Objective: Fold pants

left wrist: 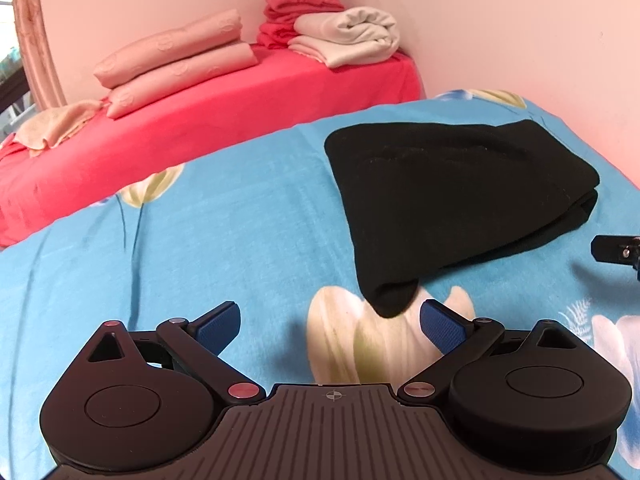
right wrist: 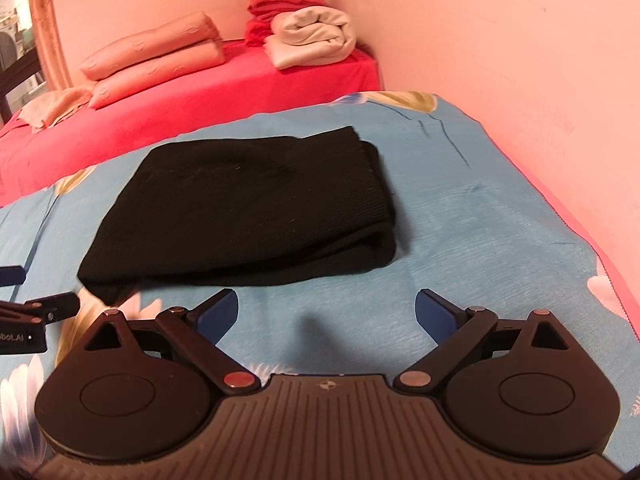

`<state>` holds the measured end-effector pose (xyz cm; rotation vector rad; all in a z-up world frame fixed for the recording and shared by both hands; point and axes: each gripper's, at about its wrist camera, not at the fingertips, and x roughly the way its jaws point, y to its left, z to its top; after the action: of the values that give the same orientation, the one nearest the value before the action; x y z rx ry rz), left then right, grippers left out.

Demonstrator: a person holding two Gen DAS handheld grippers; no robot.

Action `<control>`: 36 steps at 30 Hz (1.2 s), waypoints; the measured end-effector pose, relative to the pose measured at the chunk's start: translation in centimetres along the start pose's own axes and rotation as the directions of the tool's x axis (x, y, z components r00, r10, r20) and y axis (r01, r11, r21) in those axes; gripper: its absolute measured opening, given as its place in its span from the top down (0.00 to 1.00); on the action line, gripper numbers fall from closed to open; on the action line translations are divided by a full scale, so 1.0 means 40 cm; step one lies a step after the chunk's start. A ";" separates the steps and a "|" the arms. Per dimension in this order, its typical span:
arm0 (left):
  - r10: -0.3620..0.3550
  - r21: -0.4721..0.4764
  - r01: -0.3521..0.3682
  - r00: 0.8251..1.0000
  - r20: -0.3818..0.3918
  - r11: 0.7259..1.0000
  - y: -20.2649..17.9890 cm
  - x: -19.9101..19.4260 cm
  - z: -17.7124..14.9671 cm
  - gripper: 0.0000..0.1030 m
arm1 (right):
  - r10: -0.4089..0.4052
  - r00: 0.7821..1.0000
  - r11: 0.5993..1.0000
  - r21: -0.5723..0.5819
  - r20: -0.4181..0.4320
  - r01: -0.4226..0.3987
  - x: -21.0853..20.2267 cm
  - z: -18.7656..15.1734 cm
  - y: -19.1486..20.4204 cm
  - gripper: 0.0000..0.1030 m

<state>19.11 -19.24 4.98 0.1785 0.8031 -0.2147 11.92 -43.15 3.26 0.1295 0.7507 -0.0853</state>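
The black pants lie folded in a thick stack on the blue flowered bedsheet. They also show in the right wrist view. My left gripper is open and empty, its blue pads just short of the stack's near corner. My right gripper is open and empty, just in front of the stack's near edge. The right gripper's tip shows at the right edge of the left wrist view. The left gripper shows at the left edge of the right wrist view.
A red-covered bed stands behind, with stacked pink pillows, a folded white blanket and red cloth. A pink wall runs along the bed's right side. A curtain hangs at far left.
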 end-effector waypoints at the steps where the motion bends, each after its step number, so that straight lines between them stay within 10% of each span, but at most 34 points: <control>1: -0.001 -0.001 0.001 1.000 0.001 1.000 -0.001 -0.004 -0.001 0.00 | 0.001 1.000 1.000 -0.002 -0.001 -0.001 -0.004 -0.001 0.005 0.06; 36: -0.041 0.000 0.041 0.999 -0.012 0.999 -0.030 -0.022 0.003 0.00 | 0.032 0.999 0.999 -0.024 -0.028 -0.033 -0.014 -0.019 0.035 0.04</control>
<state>18.27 -20.32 5.62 0.1638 0.8193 -0.2529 11.16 -41.66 3.23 0.1200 0.7763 -0.0435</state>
